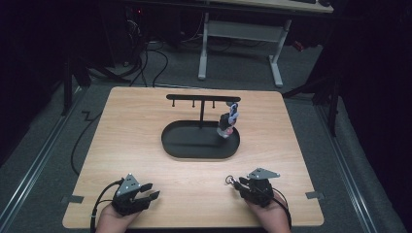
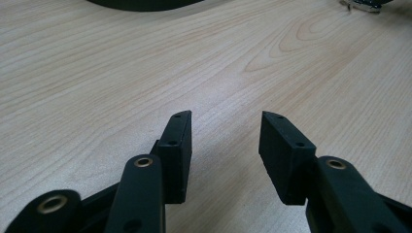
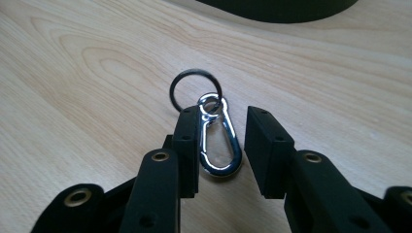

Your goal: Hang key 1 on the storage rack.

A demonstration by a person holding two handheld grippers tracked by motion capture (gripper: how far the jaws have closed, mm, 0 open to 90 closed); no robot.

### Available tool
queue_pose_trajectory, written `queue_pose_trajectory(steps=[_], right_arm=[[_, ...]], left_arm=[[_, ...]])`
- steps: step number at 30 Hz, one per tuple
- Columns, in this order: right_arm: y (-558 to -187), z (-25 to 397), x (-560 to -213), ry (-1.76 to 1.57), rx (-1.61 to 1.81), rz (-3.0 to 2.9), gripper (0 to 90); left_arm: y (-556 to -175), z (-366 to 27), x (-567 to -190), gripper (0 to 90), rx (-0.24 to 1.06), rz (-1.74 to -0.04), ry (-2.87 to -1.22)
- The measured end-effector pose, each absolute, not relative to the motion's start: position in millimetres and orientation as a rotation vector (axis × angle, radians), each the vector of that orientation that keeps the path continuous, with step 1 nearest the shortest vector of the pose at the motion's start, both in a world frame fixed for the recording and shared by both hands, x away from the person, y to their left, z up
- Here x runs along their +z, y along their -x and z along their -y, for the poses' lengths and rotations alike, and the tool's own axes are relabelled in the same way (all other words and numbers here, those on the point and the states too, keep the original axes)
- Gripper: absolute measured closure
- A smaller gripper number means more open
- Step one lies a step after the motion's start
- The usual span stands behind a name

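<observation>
Black jaws of the right gripper (image 3: 222, 145) stand apart astride a silver carabiner clip (image 3: 219, 145) that lies flat on the tabletop (image 3: 97, 73), its dark key ring (image 3: 195, 90) just beyond, seemingly set for a pinch. Left gripper (image 2: 224, 145) rests open and empty nearby. Farther off, a black hook stand (image 1: 201, 99) with oval tray (image 1: 194, 145) already carries one keychain (image 1: 228, 124).

**No readable writing**

No text, label, brand, number or sign can be read anywhere. The wooden tabletop (image 1: 145, 145) shows bare grain around and ahead of the fingers (image 2: 177, 141) in both gripper views. The black tray (image 1: 194, 145) beyond the fingers is plain, and the small hanging figure (image 1: 228, 122) above it is too small and blurred to show any print.
</observation>
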State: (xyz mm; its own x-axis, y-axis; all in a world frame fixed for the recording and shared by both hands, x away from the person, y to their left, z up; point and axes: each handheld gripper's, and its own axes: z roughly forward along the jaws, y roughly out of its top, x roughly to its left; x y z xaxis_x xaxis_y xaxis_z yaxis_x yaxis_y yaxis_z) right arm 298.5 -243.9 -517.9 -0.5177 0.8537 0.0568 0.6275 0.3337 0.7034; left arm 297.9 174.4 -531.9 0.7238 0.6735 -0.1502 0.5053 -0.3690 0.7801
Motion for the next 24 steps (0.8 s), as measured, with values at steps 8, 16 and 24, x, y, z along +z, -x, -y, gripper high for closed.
queue_pose_trajectory(steps=[8, 16, 24], right_arm=[[-291, 230, -518, -1.066, 0.838, -2.35, 74.3], [-299, 225, -517, -1.081, 0.804, -2.428, 83.0], [-339, 226, -501, -1.269, 0.707, -2.705, 79.3]], left_arm=[[-298, -173, -533, 56.1, 0.239, -0.888, -2.052], [-297, -172, -533, 56.1, 0.233, -0.881, -2.058], [-296, -172, -532, 55.9, 0.23, -0.876, -2.055]])
